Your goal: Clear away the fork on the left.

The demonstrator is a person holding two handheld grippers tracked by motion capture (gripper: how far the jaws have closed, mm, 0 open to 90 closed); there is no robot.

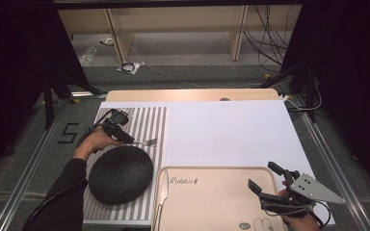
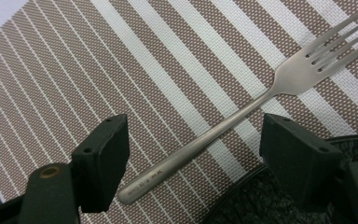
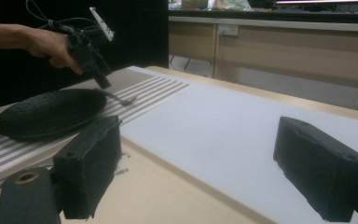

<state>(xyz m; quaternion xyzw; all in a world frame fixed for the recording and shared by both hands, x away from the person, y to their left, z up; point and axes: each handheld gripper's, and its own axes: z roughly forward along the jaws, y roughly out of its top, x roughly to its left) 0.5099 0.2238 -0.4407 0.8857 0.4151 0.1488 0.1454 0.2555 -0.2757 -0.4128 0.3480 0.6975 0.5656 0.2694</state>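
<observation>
A silver fork lies on the striped placemat, tines toward the white mat. My left gripper is open and straddles the fork's handle; the pads stand clear of it on both sides. From above, the left gripper points down at the fork, just beyond the black plate. My right gripper hangs open over the right part of the beige tray, with nothing between its jaws. Its own camera looks between those open jaws at the plate, the fork and the left gripper.
A knife lies along the tray's left rim. A large white mat covers the middle and right of the table. The plate's edge sits close beside the left gripper's right jaw. Cables and shelf legs lie on the floor beyond the far edge.
</observation>
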